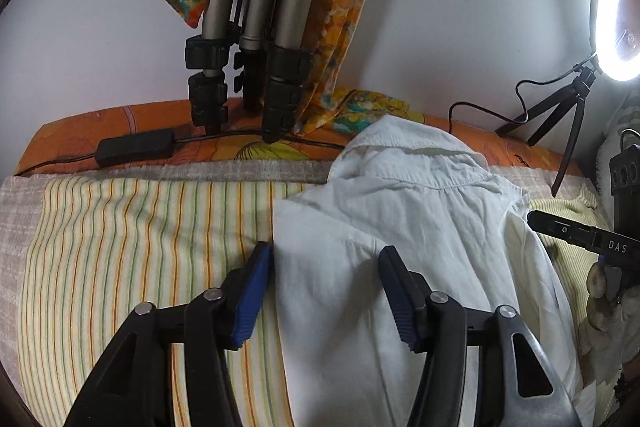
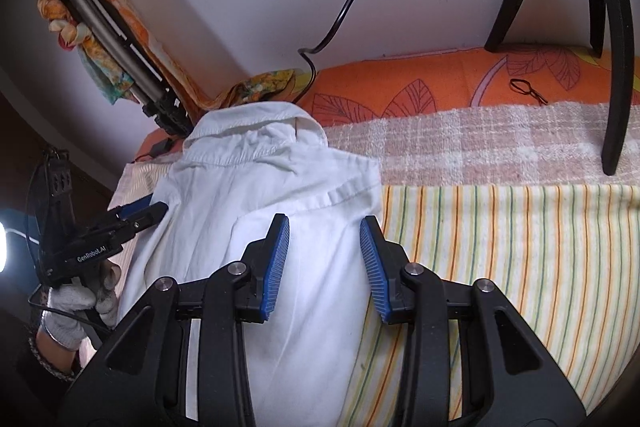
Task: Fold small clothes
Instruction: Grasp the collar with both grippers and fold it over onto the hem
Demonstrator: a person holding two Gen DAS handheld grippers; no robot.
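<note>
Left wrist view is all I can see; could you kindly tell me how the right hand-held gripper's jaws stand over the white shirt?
Observer: The right hand-held gripper has its jaws apart above the white shirt, near the shirt's edge beside the striped sheet; no fabric is pinched.
Operator: Thank you. Is the person's left hand bare?
Observer: No, it wears a pale knitted glove.
</note>
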